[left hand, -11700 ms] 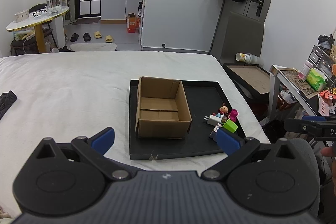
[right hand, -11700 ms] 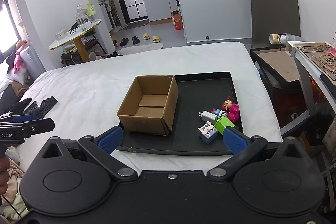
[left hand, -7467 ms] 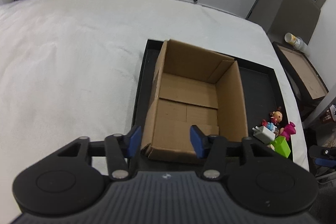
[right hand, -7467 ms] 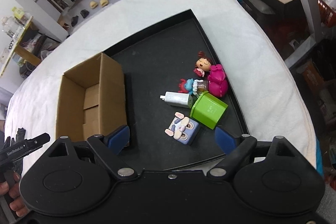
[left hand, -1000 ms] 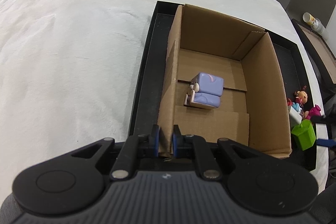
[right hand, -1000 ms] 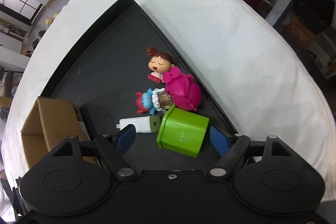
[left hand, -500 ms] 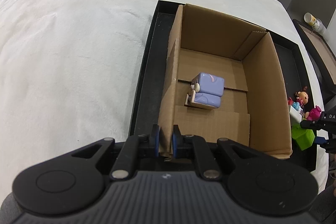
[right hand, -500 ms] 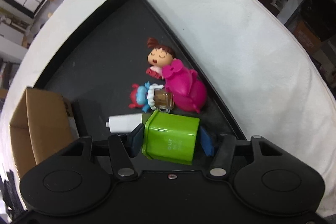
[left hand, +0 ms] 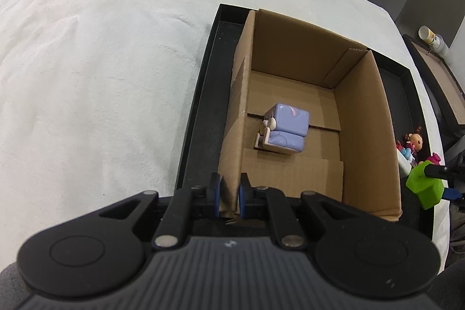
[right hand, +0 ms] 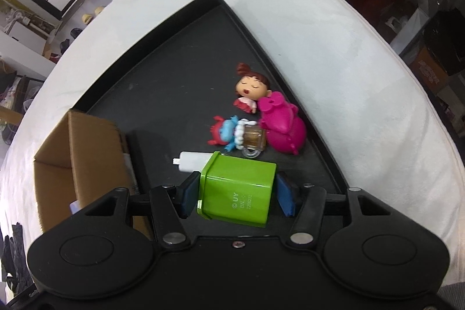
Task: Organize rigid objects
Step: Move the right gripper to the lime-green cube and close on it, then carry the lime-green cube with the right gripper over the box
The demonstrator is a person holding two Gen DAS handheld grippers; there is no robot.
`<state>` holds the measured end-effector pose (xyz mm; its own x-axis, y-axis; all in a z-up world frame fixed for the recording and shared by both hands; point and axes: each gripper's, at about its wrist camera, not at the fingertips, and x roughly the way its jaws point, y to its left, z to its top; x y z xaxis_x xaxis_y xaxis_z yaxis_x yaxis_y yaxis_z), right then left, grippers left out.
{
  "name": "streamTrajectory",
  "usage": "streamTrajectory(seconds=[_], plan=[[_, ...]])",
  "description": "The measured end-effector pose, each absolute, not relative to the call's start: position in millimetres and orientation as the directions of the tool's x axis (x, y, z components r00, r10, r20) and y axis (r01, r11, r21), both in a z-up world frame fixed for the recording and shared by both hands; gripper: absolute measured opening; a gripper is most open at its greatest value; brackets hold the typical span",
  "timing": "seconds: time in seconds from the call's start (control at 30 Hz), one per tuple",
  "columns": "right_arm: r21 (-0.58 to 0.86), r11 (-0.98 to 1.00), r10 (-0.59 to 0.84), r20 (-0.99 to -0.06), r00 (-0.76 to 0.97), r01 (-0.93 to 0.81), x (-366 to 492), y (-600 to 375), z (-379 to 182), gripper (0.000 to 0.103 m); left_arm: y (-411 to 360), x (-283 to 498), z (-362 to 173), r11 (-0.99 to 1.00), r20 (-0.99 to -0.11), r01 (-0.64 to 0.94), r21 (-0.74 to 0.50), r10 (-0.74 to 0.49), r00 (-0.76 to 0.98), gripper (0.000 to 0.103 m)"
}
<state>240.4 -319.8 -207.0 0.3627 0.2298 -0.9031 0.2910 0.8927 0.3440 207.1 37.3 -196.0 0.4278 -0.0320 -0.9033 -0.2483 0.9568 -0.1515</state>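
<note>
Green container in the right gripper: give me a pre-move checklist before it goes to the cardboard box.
1. Right gripper closed on green container, its fingers having just closed in: ok.
2. Container lifted off the black tray: cannot tell.
3. Left gripper clamping the cardboard box wall: ok.
4. Free floor in the box beside the purple block toy: ok.
5. White charger clear of the container: cannot tell.

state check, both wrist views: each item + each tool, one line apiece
cardboard box: open-topped, on the tray, wall clamped
purple cube toy: on its side in the box
green cube: gripped, tilted
white charger: lying flat
tray: on the bed
left tool: shut on box wall
right tool: just closed on green cube
</note>
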Motion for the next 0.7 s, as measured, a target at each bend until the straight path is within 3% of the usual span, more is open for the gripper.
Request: streamTrajectory(seconds=[0.7], plan=[[0.366, 0.924, 0.283, -0.851, 0.442, 0.113, 257, -254, -142, 0.054, 46, 205, -197, 0.951, -0.892, -0.23, -0.209, -0.088, 0.444, 0.013]])
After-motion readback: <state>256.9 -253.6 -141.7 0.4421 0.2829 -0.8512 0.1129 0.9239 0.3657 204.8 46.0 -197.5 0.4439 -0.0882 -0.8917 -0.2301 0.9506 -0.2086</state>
